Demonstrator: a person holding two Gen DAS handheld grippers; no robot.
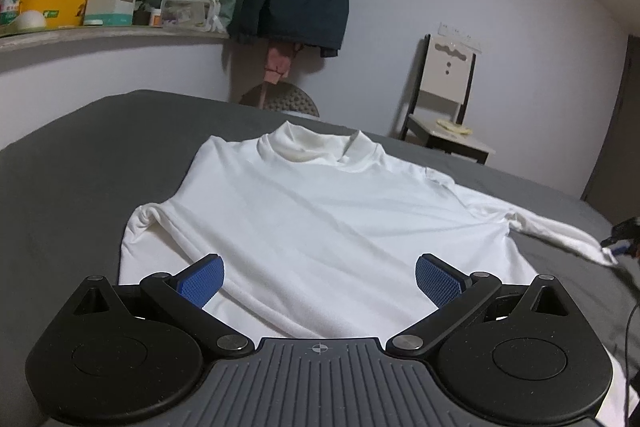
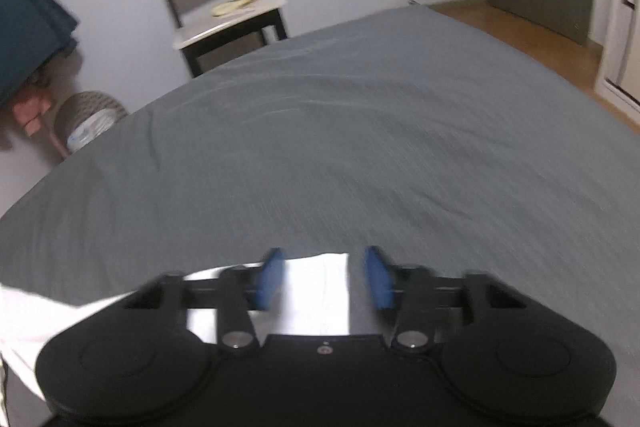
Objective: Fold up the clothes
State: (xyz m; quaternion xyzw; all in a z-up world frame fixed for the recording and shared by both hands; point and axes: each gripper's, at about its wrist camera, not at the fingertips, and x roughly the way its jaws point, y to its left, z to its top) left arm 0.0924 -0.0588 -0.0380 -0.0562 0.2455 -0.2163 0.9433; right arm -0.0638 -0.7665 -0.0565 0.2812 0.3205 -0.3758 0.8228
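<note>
A white top [image 1: 320, 219] was spread on grey bedding [image 2: 360, 147] beyond the wide-open left gripper [image 1: 320, 279]. Its cuff [image 2: 316, 291] was seemingly straddled, ungripped, by the parted, blurred right gripper [image 2: 326, 279]; a chair [image 2: 224, 7] was seen beyond.

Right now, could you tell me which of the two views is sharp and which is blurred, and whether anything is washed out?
Left wrist view: sharp, dim light, fisheye bending the shelf edge; the white long-sleeved turtleneck top on the grey bed sheet keeps its creases, and the left claw is crisp. Right wrist view: motion-smeared, the right claw and its blue pads streaked, the white sleeve end between them glaring, detail lost.
</note>
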